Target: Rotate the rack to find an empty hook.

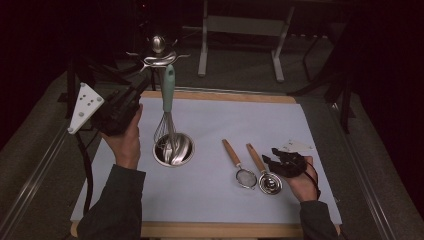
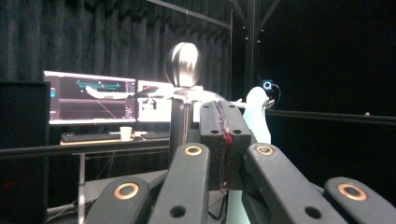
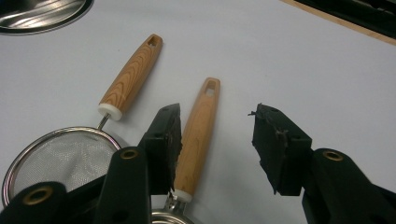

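- Between the right tool's (image 3: 215, 140) wide-open jaws lies a wooden handle (image 3: 198, 135), not gripped yet.
- Beside it lies a sieve (image 3: 60, 158).
- Left tool (image 2: 223, 140) is closed and empty, near the stand (image 1: 159, 55), where a whisk (image 1: 169, 107) already hangs.

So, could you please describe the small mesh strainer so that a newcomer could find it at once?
On the white mat, look right of the round steel stand base. Two wooden-handled tools lie side by side; the strainer is the left one, with a wire mesh bowl, unlike its solid shiny neighbour.
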`<state>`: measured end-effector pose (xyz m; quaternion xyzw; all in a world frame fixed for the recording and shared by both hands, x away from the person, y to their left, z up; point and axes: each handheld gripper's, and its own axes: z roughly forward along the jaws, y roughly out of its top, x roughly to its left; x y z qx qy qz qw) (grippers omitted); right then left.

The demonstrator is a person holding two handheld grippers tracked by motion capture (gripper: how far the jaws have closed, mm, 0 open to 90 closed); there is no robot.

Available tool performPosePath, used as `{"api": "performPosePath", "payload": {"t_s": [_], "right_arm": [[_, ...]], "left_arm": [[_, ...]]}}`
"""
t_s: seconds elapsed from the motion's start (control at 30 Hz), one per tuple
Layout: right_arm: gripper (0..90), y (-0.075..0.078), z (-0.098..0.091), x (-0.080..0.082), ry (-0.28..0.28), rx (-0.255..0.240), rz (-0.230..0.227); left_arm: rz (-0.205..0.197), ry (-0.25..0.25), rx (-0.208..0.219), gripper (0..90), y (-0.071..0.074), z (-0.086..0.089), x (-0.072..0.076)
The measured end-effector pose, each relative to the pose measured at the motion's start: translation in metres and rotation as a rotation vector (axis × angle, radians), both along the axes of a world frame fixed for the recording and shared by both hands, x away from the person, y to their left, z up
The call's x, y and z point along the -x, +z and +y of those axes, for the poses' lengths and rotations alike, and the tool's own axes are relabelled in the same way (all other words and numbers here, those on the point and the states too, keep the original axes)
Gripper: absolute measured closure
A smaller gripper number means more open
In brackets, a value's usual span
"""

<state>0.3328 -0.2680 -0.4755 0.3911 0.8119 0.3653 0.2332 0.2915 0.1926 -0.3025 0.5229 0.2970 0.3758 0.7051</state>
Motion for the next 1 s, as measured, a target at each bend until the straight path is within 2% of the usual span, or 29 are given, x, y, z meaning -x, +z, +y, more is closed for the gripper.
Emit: {"api": "performPosePath", "payload": {"t_s": [0.37,0.8,0.9,1.0], "right_arm": [[50.9,0.0,-0.006,0.002,-0.011,-0.013,-0.002],[50.9,-0.002,-0.008,0.002,-0.005,-0.011,0.009],[50.9,-0.004,-0.009,0.001,0.004,-0.035,0.017],[50.9,-0.006,-0.009,0.001,0.0,-0.032,0.022]], "left_arm": [[-0.001,0.04,-0.039,90.0,0.003,0.001,-0.006],[0.022,0.096,-0.025,90.0,0.005,0.012,-0.015],[0.031,0.106,-0.018,90.0,0.006,0.014,-0.019],[0.039,0.118,-0.019,90.0,0.007,0.016,-0.022]]}}
